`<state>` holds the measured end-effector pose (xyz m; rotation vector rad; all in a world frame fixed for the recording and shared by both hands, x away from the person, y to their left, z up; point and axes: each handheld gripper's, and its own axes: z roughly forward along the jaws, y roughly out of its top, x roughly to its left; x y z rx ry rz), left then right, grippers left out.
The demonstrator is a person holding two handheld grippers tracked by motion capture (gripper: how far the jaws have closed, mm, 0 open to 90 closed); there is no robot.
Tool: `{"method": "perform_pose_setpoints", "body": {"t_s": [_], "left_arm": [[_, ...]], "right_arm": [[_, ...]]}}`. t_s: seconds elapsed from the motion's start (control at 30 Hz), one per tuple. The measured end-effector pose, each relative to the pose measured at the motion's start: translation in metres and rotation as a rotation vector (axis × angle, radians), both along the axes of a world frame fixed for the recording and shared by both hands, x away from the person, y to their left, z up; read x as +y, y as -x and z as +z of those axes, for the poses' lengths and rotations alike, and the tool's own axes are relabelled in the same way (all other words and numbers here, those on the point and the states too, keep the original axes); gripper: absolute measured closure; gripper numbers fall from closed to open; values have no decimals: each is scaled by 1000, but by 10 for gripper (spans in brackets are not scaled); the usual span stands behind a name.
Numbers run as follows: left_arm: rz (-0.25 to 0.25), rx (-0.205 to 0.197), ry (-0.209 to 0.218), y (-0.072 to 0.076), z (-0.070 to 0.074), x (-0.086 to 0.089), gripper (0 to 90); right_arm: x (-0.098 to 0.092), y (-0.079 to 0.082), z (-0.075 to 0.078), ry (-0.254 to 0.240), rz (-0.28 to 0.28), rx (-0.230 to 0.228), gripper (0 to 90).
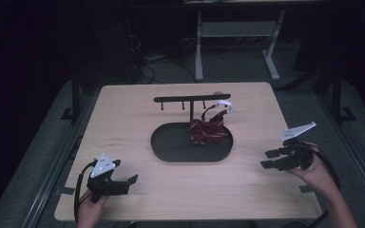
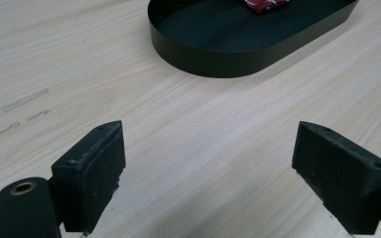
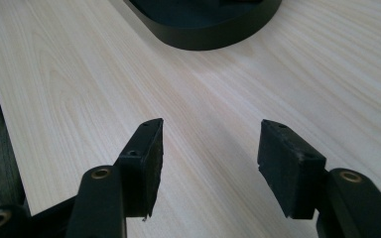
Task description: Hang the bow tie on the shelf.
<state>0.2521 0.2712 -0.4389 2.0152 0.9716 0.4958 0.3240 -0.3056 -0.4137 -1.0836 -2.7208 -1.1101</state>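
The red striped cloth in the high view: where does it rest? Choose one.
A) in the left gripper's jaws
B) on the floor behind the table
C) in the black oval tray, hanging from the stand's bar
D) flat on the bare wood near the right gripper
C: the red striped cloth sits in the black oval tray, its strap looped up to the stand's bar, far from both open grippers.

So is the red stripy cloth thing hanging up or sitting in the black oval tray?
Sitting in the black oval tray: the red striped cloth rests bunched on the tray's floor beside the black rack's post.
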Motion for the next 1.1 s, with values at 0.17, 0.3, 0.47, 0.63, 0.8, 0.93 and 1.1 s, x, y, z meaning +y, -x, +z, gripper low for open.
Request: {"method": "perform_pose_setpoints", "body": {"t_s": [0.17, 0.3, 0.47, 0.63, 0.8, 0.93, 1.1], "left_arm": [[-6, 0, -13, 0, 0, 1, 130], [-6, 0, -12, 0, 0, 0, 130], [0, 0, -1, 0, 0, -1, 130], [1, -2, 3, 0, 0, -1, 130], [4, 0, 7, 1, 0, -1, 130], [2, 0, 2, 1, 0, -1, 130], [-3, 2, -5, 1, 0, -1, 130]], "right_arm": [[-1, 5, -6, -10, -6, 5, 430], [0, 8, -10, -16, -4, 9, 429], [1, 12, -13, -18, 0, 1, 429], [3, 15, -16, -23, -3, 1, 429], [3, 19, -20, -27, -2, 2, 429], [4, 23, -22, -31, -4, 3, 429], [5, 28, -26, -33, -5, -2, 429]]}}
